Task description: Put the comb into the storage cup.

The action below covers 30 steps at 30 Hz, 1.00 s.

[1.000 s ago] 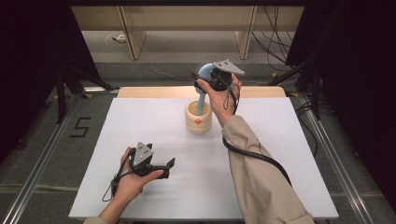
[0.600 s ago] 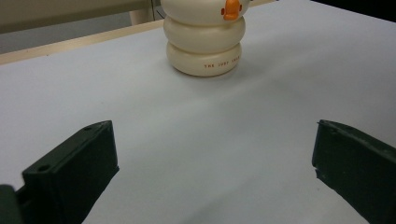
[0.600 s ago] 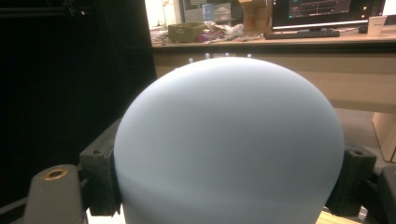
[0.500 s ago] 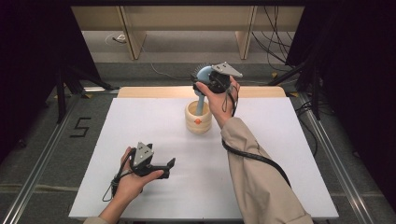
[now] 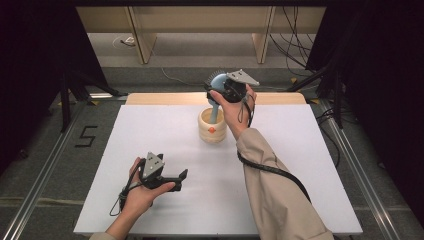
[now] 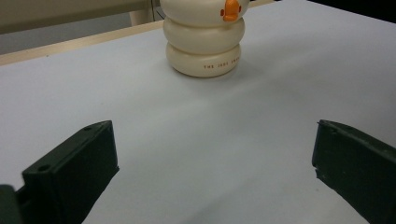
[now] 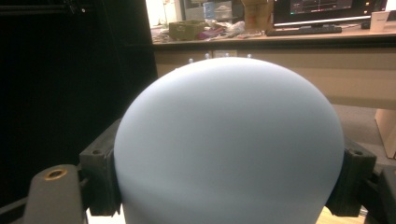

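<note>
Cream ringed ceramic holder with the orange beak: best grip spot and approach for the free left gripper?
Grip the cream ringed holder across a groove between its stacked rings, coming level from the near side with the open left gripper. It stands upright; the blue brush blocks its top.

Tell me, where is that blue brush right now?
In the high view, the blue brush is clamped in the right gripper at the table's far edge, handle inside the cream holder.

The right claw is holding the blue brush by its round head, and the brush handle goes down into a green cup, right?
Almost. The right claw does hold the blue brush by its round head, handle down in the cup. But the cup is cream with an orange spot, not green, as the left gripper view shows.
</note>
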### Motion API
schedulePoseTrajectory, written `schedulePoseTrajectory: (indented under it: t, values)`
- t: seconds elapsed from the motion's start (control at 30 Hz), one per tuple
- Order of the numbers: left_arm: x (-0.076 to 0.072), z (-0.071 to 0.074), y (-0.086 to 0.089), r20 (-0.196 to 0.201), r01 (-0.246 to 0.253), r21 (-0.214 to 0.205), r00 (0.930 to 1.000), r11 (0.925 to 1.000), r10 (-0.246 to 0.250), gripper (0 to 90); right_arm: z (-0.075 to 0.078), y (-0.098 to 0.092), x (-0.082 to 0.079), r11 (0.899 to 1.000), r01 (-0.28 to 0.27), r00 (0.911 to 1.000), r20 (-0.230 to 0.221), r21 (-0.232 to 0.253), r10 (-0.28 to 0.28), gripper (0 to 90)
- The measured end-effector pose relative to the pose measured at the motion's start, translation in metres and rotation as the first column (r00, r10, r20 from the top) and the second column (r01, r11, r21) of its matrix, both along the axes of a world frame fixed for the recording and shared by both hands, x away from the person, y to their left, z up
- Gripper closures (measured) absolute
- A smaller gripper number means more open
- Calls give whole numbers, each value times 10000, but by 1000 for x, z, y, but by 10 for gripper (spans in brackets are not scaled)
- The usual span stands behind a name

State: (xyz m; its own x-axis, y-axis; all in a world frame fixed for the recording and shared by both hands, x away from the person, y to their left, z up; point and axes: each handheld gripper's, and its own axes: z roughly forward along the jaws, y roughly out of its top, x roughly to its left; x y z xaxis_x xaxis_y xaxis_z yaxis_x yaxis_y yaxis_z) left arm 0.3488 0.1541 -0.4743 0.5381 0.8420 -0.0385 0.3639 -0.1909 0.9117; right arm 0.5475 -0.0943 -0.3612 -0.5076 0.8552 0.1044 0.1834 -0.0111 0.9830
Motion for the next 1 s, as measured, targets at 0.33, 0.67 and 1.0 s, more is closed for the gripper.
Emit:
schedulePoseTrajectory:
  t: [0.33, 0.67, 1.0]
  values:
    - [0, -1, 0, -42, 24, 12, 10000, 10000, -24, 0, -5, 0, -2, 10000, 43, 10000, 76, -56, -42, 199]
    - [0, -1, -1, -42, 11, 0, 10000, 10000, -11, 0, -8, -2, -3, 10000, 85, 9999, 127, 3, -85, 199]
    - [0, -2, -1, -52, 13, -4, 10000, 10000, -13, 0, -16, 0, -5, 10000, 38, 9999, 159, -76, -37, 199]
